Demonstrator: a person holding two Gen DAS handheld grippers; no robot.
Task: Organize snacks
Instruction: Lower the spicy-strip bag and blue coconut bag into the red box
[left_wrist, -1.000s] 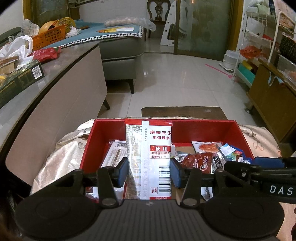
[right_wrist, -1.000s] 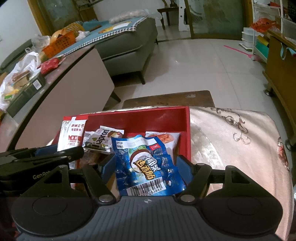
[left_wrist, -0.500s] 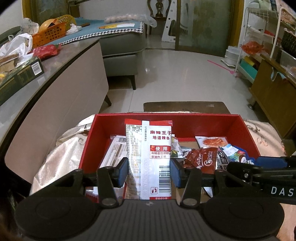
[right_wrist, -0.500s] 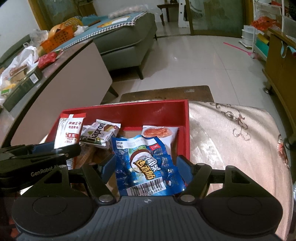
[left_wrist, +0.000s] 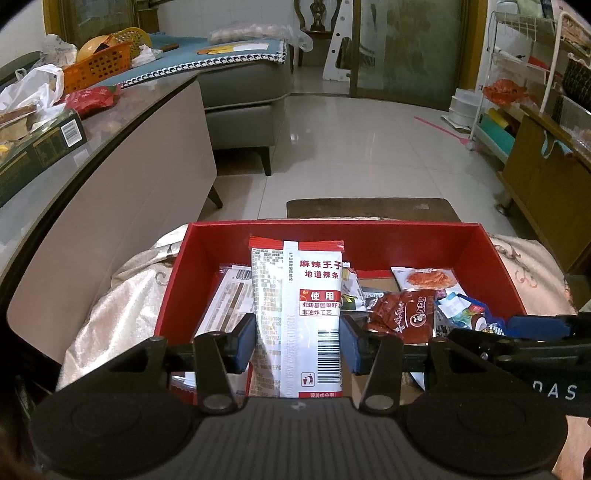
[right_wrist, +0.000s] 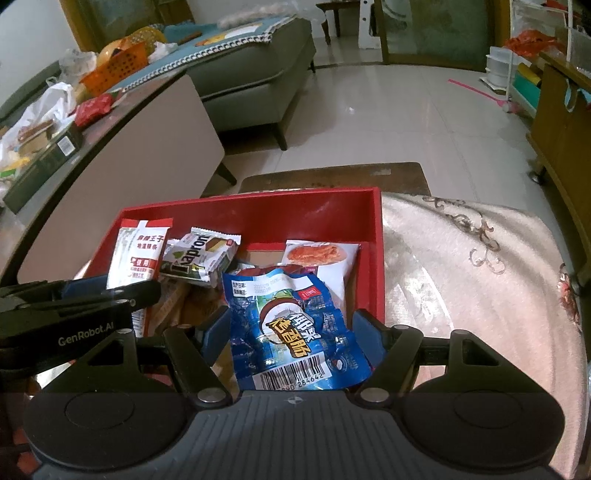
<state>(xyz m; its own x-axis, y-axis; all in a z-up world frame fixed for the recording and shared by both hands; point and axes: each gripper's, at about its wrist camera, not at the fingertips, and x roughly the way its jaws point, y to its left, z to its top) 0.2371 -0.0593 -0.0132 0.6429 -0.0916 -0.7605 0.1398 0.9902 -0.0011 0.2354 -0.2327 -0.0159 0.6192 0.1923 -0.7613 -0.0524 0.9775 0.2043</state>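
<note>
A red open box (left_wrist: 332, 230) sits on a table with a pale patterned cloth and holds several snack packets. My left gripper (left_wrist: 297, 341) is shut on a white and red spicy-strip packet (left_wrist: 299, 295), held upright over the box's left half. My right gripper (right_wrist: 290, 334) is shut on a blue coconut snack packet (right_wrist: 291, 325), held over the box's right half (right_wrist: 373, 236). A dark red packet (left_wrist: 402, 314), an orange-picture packet (right_wrist: 321, 258) and a green wafer packet (right_wrist: 201, 260) lie in the box. Each gripper shows at the edge of the other's view.
A long counter (left_wrist: 110, 147) with bags, an orange basket (left_wrist: 98, 66) and a dark carton runs along the left. A grey sofa (left_wrist: 243, 88) stands behind it. A wooden stool (left_wrist: 369, 208) is just beyond the box. A wooden cabinet (left_wrist: 546, 173) and shelves stand right.
Both grippers, with their packets held, have risen and tilted a little, so the box sits lower and shows more of its inside. The grips have not changed.
</note>
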